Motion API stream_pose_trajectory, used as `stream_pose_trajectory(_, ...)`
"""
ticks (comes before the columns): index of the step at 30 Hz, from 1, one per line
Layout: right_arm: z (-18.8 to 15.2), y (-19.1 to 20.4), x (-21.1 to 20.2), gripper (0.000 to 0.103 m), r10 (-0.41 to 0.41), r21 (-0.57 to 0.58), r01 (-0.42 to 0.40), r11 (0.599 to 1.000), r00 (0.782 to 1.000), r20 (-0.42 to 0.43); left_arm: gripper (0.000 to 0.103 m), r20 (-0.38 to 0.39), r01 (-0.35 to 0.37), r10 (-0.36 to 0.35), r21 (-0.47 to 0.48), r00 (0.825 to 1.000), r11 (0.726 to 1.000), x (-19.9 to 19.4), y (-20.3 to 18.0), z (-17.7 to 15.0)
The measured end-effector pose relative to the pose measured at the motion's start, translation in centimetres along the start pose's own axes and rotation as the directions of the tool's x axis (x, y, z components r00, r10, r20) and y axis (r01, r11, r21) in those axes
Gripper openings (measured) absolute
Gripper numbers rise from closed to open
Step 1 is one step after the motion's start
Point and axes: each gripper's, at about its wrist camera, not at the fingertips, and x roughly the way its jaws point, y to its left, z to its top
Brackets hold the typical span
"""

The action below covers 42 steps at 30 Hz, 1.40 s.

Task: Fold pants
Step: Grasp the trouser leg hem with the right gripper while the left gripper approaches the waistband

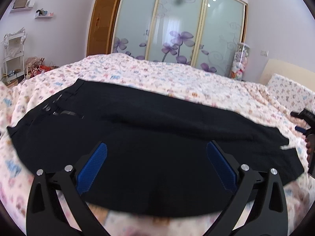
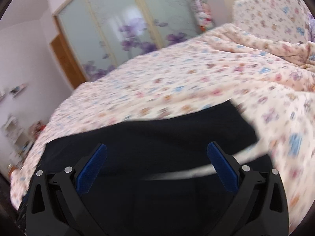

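Jaws of both the left gripper (image 1: 156, 165) and right gripper (image 2: 157, 166) stand spread, holding nothing. Black pants (image 1: 149, 129) lie flat on the bed (image 1: 167, 74), under and ahead of both.

Right gripper (image 2: 157, 169) over black pants (image 2: 157, 135), 2 blue-padded fingers (image 2: 92, 169) spread wide, nothing between them. Pants lie flat on the floral bedspread (image 2: 177, 78), a pale strip crossing the cloth. View blurred.
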Motion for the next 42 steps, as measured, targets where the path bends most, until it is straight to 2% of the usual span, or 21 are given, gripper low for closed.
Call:
stream_pose_trajectory(3,2.6,-4.1,3.6,0.102,-0.065,0.073,0.067,0.995,0.998,-0.026,0.101,0.053,-0.019,0.019,-0.005,0.998,1.0,1.2,-0.4,0.9)
stream_pose_trajectory(6,4.3,-7.8,7.0,0.101,-0.06,0.175,0.068,0.982,0.997,-0.053,0.101,0.078,-0.03,0.031,-0.019,0.996,0.999,2.7,-0.8,0.8)
stream_pose_trajectory(9,4.9,-9.8,9.6,0.09,-0.079,0.233,0.096,0.968,0.994,-0.08,0.101,0.065,-0.049,0.05,-0.019,0.997,0.999,3.8,-1.0,0.4)
stream_pose_trajectory(11,5.0,-10.5,10.9,0.079,-0.107,0.24,0.127,0.963,0.99,-0.094,0.101,0.06,-0.056,0.057,-0.018,0.997,0.998,4.1,-0.9,0.0)
stream_pose_trajectory(14,5.2,-11.1,12.4,0.071,-0.174,0.21,0.189,0.959,0.981,-0.091,0.101,0.075,-0.036,0.037,-0.015,0.997,0.999,3.9,-0.9,-0.3)
stream_pose_trajectory(16,5.1,-11.3,13.3,0.07,-0.217,0.192,0.232,0.954,0.971,-0.097,0.101,0.078,-0.034,0.034,-0.005,0.996,0.999,3.9,-1.0,-0.5)
stream_pose_trajectory(19,4.1,-11.6,14.4,0.065,-0.235,0.174,0.255,0.951,0.964,-0.128,0.101,0.068,-0.03,0.029,0.019,0.997,0.999,4.1,-1.5,-0.5)
stream_pose_trajectory(20,3.8,-11.7,14.3,0.061,-0.236,0.172,0.254,0.952,0.965,-0.117,0.101,0.067,-0.031,0.029,0.027,0.997,0.999,4.2,-1.7,-0.6)
stream_pose_trajectory(22,3.6,-11.9,14.0,0.033,-0.231,0.184,0.247,0.951,0.967,-0.107,0.101,0.069,-0.034,0.032,0.037,0.997,0.999,4.1,-1.8,-0.7)
stream_pose_trajectory(23,3.6,-12.0,13.8,0.025,-0.23,0.19,0.246,0.95,0.968,-0.105,0.101,0.07,-0.036,0.033,0.04,0.997,0.999,4.1,-1.9,-0.7)
stream_pose_trajectory(25,3.7,-12.0,13.1,0.017,-0.203,0.193,0.216,0.957,0.975,-0.088,0.101,0.07,-0.035,0.032,0.044,0.997,0.998,4.2,-2.0,-0.6)
stream_pose_trajectory(28,3.7,-11.2,11.3,0.014,-0.177,0.17,0.181,0.969,0.983,-0.037,0.101,0.068,-0.022,0.02,0.025,0.998,0.999,4.3,-1.6,-0.6)
stream_pose_trajectory(32,3.7,-10.4,7.0,0.012,-0.076,0.181,0.056,0.982,0.992,0.104,0.101,0.071,0.001,0.0,-0.024,0.997,1.0,4.2,-0.6,-0.8)
stream_pose_trajectory(34,3.2,-9.8,3.9,0.012,0.002,0.164,-0.032,0.986,0.984,0.179,0.101,0.072,0.011,-0.007,-0.054,0.997,0.998,4.1,0.1,-0.8)
stream_pose_trajectory(37,1.2,-9.0,-0.7,0.011,0.102,0.129,-0.136,0.982,0.965,0.24,0.101,0.07,0.018,-0.012,-0.095,0.997,0.995,4.2,1.0,-0.8)
stream_pose_trajectory(39,-1.7,-8.8,-4.1,0.011,0.154,0.126,-0.193,0.973,0.951,0.266,0.101,0.073,0.024,-0.015,-0.122,0.997,0.992,4.1,1.6,-1.0)
stream_pose_trajectory(42,-6.0,-9.2,-7.6,0.009,0.181,0.169,-0.232,0.958,0.945,0.27,0.101,0.085,0.029,-0.016,-0.154,0.996,0.988,3.8,2.2,-1.1)
